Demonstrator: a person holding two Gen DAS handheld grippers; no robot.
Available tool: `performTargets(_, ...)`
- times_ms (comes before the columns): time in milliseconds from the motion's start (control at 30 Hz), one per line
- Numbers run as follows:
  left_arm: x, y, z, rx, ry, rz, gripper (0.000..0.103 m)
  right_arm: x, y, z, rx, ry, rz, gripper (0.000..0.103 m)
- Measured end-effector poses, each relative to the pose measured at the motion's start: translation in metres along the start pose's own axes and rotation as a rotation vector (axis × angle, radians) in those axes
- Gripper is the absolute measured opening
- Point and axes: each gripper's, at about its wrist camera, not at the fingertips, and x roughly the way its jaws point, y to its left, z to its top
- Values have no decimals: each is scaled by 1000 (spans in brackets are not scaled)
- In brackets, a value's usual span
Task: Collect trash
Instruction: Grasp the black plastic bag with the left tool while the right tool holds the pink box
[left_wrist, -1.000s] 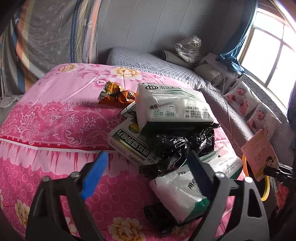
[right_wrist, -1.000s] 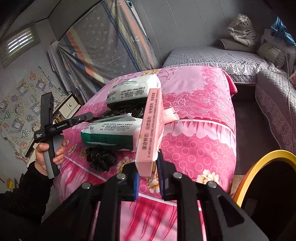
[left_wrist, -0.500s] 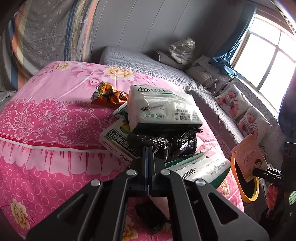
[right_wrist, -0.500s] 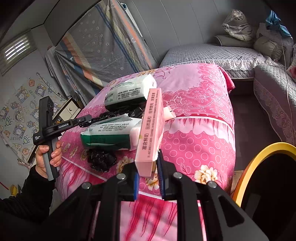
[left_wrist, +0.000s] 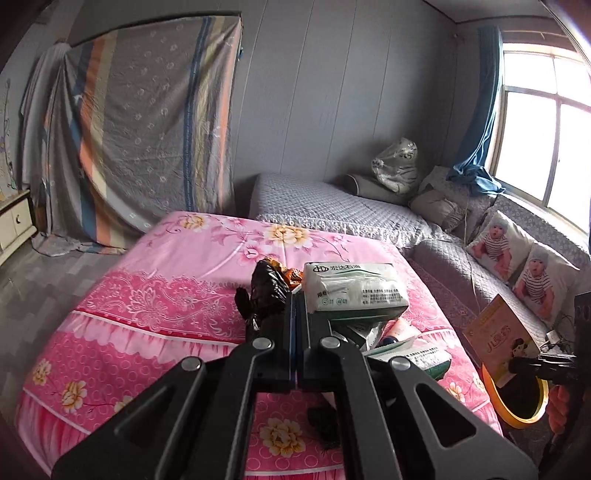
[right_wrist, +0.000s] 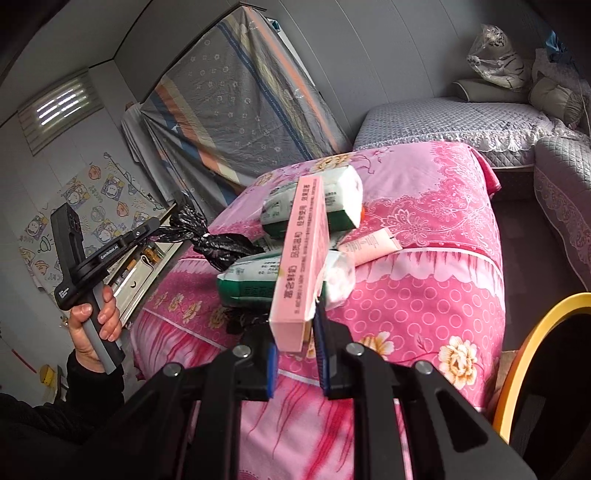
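My left gripper (left_wrist: 296, 325) is shut on a crumpled black plastic bag (left_wrist: 266, 295) and holds it lifted above the pink bed; the right wrist view shows the bag (right_wrist: 210, 238) hanging from it. My right gripper (right_wrist: 295, 343) is shut on a flat pink carton (right_wrist: 301, 258), which also shows in the left wrist view (left_wrist: 498, 343), beside a yellow-rimmed bin (right_wrist: 532, 354). White-green tissue packs (left_wrist: 351, 291) (right_wrist: 258, 284), a pink tube (right_wrist: 369, 243) and an orange snack wrapper (left_wrist: 291, 275) lie on the bed.
The pink flowered bed (left_wrist: 166, 295) fills the middle. A grey quilted sofa (left_wrist: 332, 203) with baby-print cushions (left_wrist: 524, 258) runs along the back and right. A covered mattress (left_wrist: 147, 129) leans on the wall. More black plastic (left_wrist: 325, 424) lies at the bed's front edge.
My left gripper shut on the black bag and lifted it up and away from the pile. My right gripper still holds the pink carton, nearly unmoved.
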Motion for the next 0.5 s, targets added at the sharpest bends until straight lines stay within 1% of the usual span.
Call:
performTargets(100,-20,-15,-1,31,-37,86,0,-2,20,2,-43,-26,16,15)
performTargets(133,-27,-19,-1,33,-44,98,0,-2,25,3,-54,-29,19,15)
performTargets(267,-44,-37,-1,41,-51,89,0,-2,37,4,-69,-26,31,15)
performTargets(367,-54,-56,-1,78,-76,105,0,-6,39,3,-70,-36,26,15)
performTargets(500,-60,-78,2,103,-75,62,0,-11,34,2,-58,-40,13,15)
